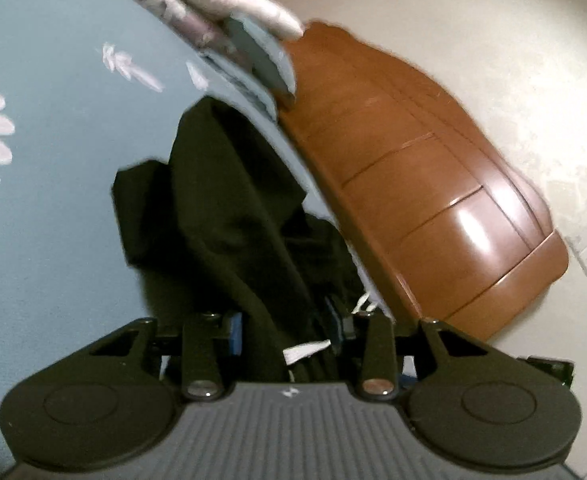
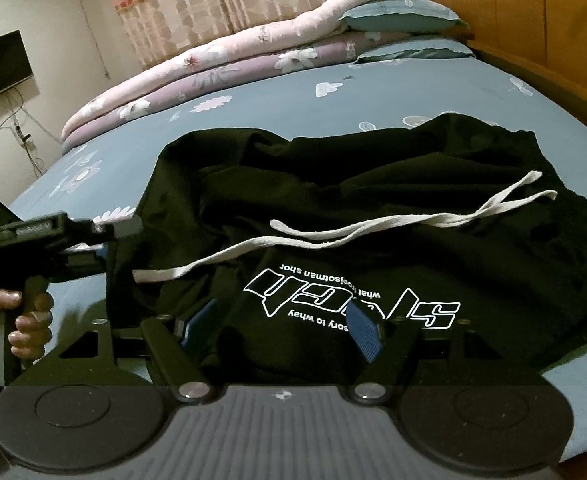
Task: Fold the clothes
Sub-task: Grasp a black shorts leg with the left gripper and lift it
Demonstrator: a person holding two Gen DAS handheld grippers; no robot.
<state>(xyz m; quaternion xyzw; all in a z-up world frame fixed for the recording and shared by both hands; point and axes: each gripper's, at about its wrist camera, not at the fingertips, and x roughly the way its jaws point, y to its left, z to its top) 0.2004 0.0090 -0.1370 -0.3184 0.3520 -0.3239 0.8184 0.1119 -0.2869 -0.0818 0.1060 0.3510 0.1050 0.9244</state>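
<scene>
**Black shorts still rumpled, folding barely begun**

Although the left gripper [image 1: 285, 332] has a ridge of the black cotton shorts with white drawstrings [image 1: 229, 208] running between its blue pads, this blurred view does not settle whether they pinch it; the jaws stand partly closed. Beyond lies the blue-grey flowered bedsheet [image 1: 53, 160], with the glossy brown wooden headboard [image 1: 413, 168] close alongside, leaving little room on that side.

From the right wrist, the right gripper [image 2: 281, 328] hovers at the near hem with fingers spread wide, clamping nothing. The shorts lie crumpled, print upward, loose white drawstrings [image 2: 373, 228] trailing across; these need tucking. No fold looks made yet. Rolled pink and lilac quilts [image 2: 213, 64] and pillows [image 2: 401, 14] sit well apart.
</scene>
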